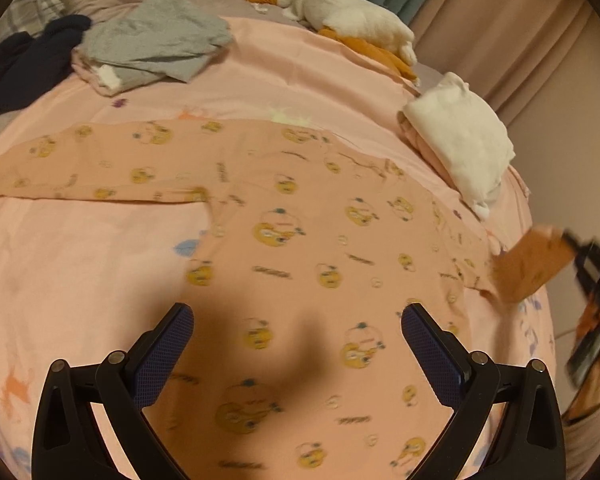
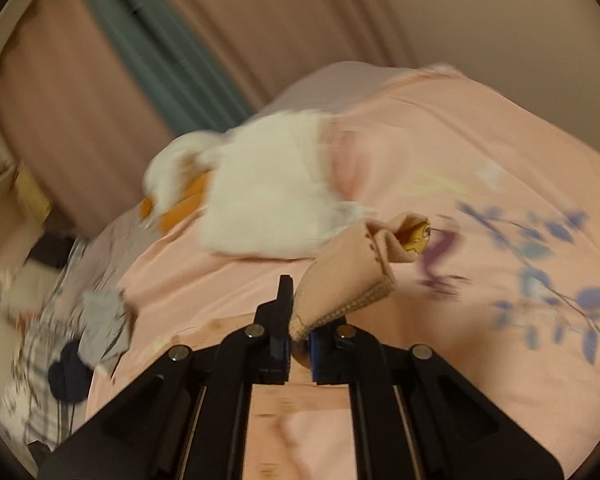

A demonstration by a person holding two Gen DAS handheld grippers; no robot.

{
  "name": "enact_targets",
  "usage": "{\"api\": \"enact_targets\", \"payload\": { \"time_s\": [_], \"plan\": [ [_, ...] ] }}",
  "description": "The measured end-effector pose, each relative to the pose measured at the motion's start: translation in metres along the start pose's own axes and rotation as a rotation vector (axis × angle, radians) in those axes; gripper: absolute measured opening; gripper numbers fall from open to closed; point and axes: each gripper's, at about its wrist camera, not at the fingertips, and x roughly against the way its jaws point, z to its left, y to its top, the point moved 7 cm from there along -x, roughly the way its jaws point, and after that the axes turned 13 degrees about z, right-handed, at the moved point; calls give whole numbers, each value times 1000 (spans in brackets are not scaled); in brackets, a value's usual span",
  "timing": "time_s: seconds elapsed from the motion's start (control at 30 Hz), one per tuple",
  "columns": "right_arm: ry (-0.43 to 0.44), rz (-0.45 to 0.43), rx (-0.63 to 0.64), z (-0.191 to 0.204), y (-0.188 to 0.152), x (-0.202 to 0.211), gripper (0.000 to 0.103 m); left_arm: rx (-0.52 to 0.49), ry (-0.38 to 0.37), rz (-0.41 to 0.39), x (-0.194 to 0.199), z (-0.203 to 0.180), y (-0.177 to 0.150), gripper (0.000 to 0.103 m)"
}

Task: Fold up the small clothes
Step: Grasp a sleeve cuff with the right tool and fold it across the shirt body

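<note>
Fabric spreads directly under the left hand-held gripper (image 1: 297,344), whose blue-padded jaws stand wide apart above the torso of the peach printed top (image 1: 300,240), gripping nothing and, as far as the wrist view shows, not touching the cloth. That top lies flat on the pink bed sheet (image 1: 80,272), one sleeve stretched out to the left. Its other sleeve (image 2: 348,276) is pinched by the cuff in the right hand-held gripper (image 2: 299,344), jaws clamped nearly together and lifted clear of the bed (the blur suggests quick travel). To fold this sleeve well, the right hand should probably carry the cuff low and straight across the chest, keeping the fabric taut enough that the crease falls at the shoulder seam, while the left presses the body panel so it cannot drag. Farther off, a folded white garment (image 1: 464,148) sits by the bed edge, a gray one (image 1: 156,40) rests in a pile, and a plush goose (image 1: 340,12) lies near the curtain (image 1: 500,40).
</note>
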Motion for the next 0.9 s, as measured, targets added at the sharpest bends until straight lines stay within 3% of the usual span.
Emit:
{"api": "enact_targets", "payload": {
  "time_s": [0.17, 0.3, 0.5, 0.63, 0.67, 0.73, 0.83, 0.9],
  "plan": [
    [-10, 37, 219, 116, -13, -25, 7, 59, -4, -36, 23, 34, -1, 103],
    [-53, 103, 401, 189, -53, -67, 7, 102, 10, -62, 36, 66, -1, 103],
    [-141, 207, 627, 251, -126, -146, 11, 163, 27, -60, 38, 103, -4, 103],
    [-232, 337, 790, 258, -192, -199, 13, 198, 27, -53, 35, 118, -3, 103],
    [-241, 363, 818, 262, -203, -205, 17, 203, 26, -52, 34, 119, -2, 103],
    [-261, 422, 912, 263, -232, -218, 51, 210, 19, -50, 32, 122, 0, 103],
    [-178, 411, 1033, 275, -250, -208, 58, 203, 2, -60, 31, 116, 9, 103],
    [-40, 390, 1026, 276, -243, -181, 59, 190, -20, -63, 29, 106, 18, 103]
  ]
}}
